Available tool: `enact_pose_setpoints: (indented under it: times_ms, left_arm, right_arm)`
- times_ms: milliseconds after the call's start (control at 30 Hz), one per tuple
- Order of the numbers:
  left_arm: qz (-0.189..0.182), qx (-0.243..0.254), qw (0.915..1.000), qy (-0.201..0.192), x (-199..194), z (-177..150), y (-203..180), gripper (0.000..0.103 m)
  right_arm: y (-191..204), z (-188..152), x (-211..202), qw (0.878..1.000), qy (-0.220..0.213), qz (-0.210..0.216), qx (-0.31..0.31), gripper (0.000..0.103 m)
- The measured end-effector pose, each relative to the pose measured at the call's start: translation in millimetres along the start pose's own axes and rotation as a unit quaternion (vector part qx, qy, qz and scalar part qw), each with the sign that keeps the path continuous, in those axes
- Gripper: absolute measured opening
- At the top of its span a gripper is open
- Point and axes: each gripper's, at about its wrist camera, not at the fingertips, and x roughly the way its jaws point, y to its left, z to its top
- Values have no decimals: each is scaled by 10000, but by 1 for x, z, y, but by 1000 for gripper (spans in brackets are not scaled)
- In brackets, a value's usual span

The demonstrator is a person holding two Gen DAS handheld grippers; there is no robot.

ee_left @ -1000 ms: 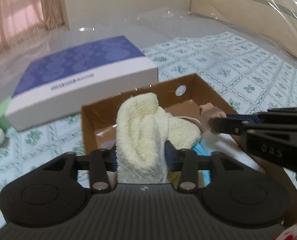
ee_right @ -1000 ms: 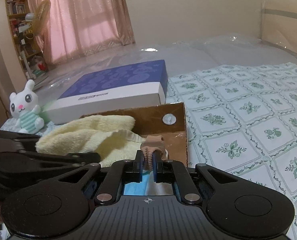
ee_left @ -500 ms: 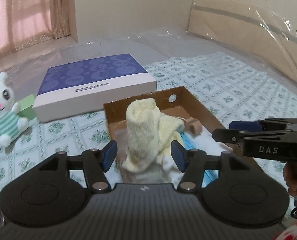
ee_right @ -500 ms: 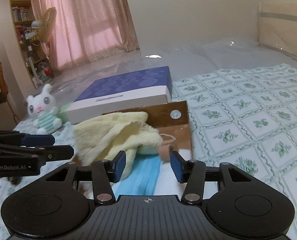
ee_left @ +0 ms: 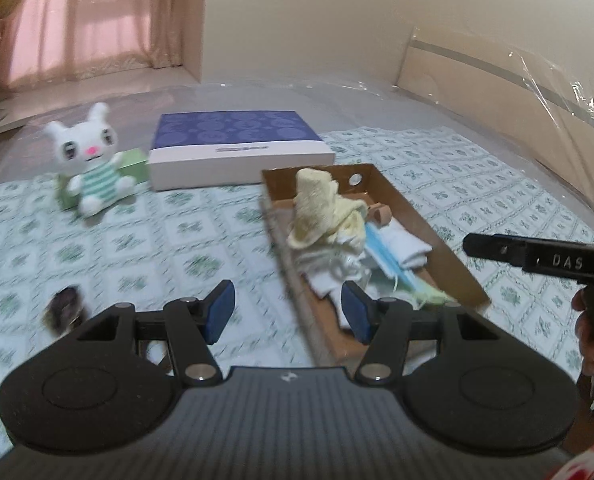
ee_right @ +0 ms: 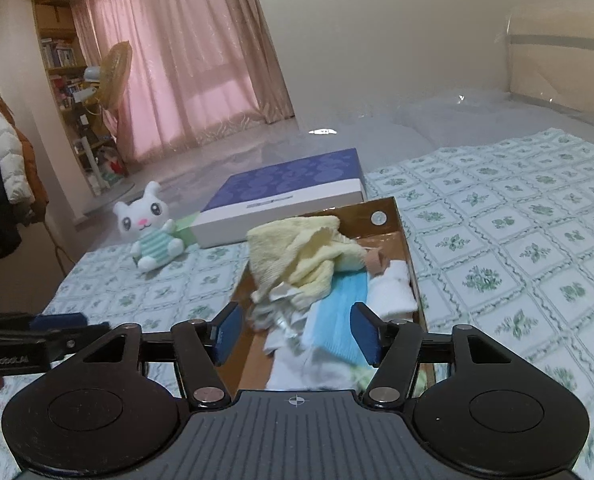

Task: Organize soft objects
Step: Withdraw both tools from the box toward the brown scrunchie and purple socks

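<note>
A: How far is the tidying, do you think?

B: Quite far, I judge; the cardboard box (ee_right: 401, 220) on the bed (ee_right: 517, 240) already holds the yellow towel (ee_right: 297, 252), which lies crumpled at the far end, a blue face mask (ee_right: 339, 312) in the middle, some white cloths (ee_right: 393, 292) on the right side and a small tan thing, too small to name.

A: And the grippers, are they holding something?

B: No; the left gripper (ee_left: 285, 312) has its jaws apart with nothing between them, and it hangs over the bedspread just left of the box; the right gripper (ee_right: 295, 334) has just been opening its jaws, and they stand apart above the near end of the box; the mask and cloths are seen between the pads but lie below, not pinched.

A: What is left outside?

B: The white rabbit toy (ee_left: 91, 160) sits far to the left, well apart from the box, beside a green block (ee_left: 131, 162); a small dark thing (ee_left: 67, 308) lies near the left gripper, too blurred to name; the purple and white box (ee_left: 237, 148) stands closed behind the cardboard one.

A: So the rabbit is probably next?

B: I think so; also the towel is not folded, so the pile may need pressing down.
</note>
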Motion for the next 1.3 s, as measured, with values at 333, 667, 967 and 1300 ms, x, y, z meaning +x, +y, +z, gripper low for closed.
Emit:
enact_pose_setpoints:
  times_ms: [333, 667, 967, 1300]
  left_arm:
    - [432, -396, 9983, 28, -79, -47, 20, 56]
    - [967, -704, 9927, 163, -123, -84, 41, 56]
    - [1321, -887, 9864, 412, -133, -108, 52, 56]
    - [1550, -960, 9815, 586, -131, -121, 61, 56]
  right_arm:
    - [53, -43, -39, 9994, 309, 184, -4, 62]
    - [92, -80, -50, 9954, 762, 563, -159, 62]
    - [111, -102, -47, 9908, 1068, 736, -375, 62]
    - [127, -120, -33, 9854, 1343, 881, -562, 62]
